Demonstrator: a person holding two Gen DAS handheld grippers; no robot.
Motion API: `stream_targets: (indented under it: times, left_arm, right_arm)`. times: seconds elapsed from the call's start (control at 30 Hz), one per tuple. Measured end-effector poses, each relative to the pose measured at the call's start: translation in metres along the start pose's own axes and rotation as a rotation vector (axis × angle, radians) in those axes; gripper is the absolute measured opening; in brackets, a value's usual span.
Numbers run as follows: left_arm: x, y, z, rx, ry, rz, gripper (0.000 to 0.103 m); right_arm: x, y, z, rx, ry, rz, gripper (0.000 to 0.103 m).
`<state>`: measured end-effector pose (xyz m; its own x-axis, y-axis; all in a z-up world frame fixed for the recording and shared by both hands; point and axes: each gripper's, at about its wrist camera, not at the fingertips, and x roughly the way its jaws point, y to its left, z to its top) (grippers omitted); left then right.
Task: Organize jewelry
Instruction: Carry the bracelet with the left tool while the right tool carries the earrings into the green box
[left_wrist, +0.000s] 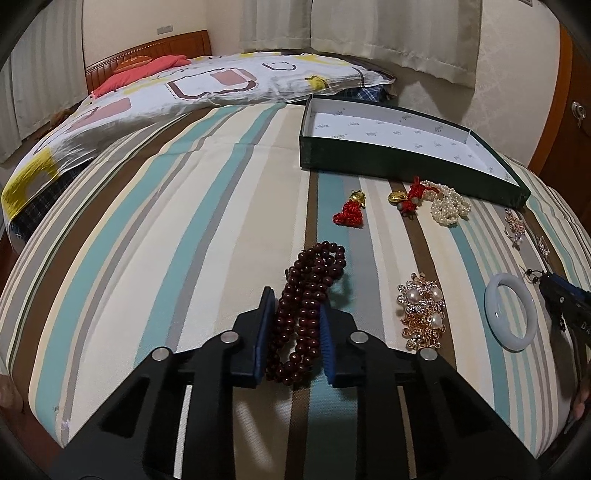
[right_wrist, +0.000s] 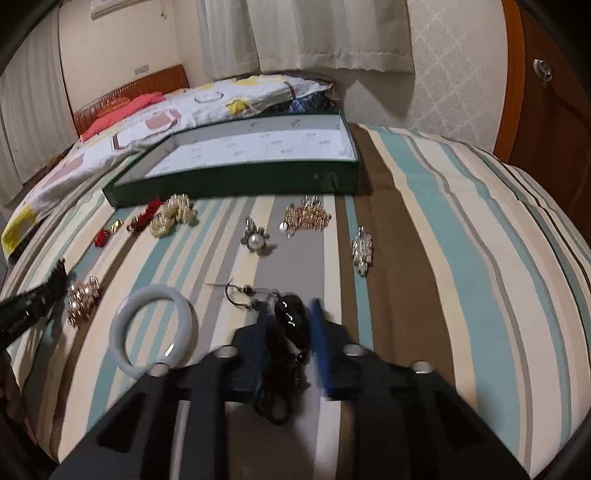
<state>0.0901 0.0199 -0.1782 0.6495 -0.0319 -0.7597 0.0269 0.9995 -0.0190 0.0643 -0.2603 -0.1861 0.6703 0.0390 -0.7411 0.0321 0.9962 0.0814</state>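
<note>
On the striped bedspread (left_wrist: 207, 229), my left gripper (left_wrist: 295, 301) is shut on a bunched string of dark red beads (left_wrist: 314, 280), which lies between its blue pads. In the right wrist view my right gripper (right_wrist: 290, 310) is shut on a glossy dark pendant (right_wrist: 291, 317) with a dark cord trailing back under the jaws. An open green box (left_wrist: 406, 162) with a white lining stands farther back, with nothing in it. A pale jade bangle (left_wrist: 511, 314) and a gold pearl brooch (left_wrist: 421, 314) lie between the two grippers.
A pearl string (left_wrist: 448, 206), red knot charms (left_wrist: 349, 214) and small brooches (right_wrist: 306, 218) lie just before the box. A pearl flower pin (right_wrist: 255, 240) and a silver brooch (right_wrist: 362, 249) sit mid-bed. A patterned quilt (left_wrist: 184, 92) is bunched behind, and a wooden cabinet (right_wrist: 546, 129) stands at the right.
</note>
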Motion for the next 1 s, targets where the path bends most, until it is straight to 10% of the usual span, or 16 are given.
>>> stream_targets:
  times: [1.0]
  left_arm:
    - [-0.056, -0.03, 0.073, -0.003, -0.248, -0.085, 0.016]
  right_arm:
    - [-0.049, 0.003, 0.073, -0.005, -0.26, 0.044, 0.019]
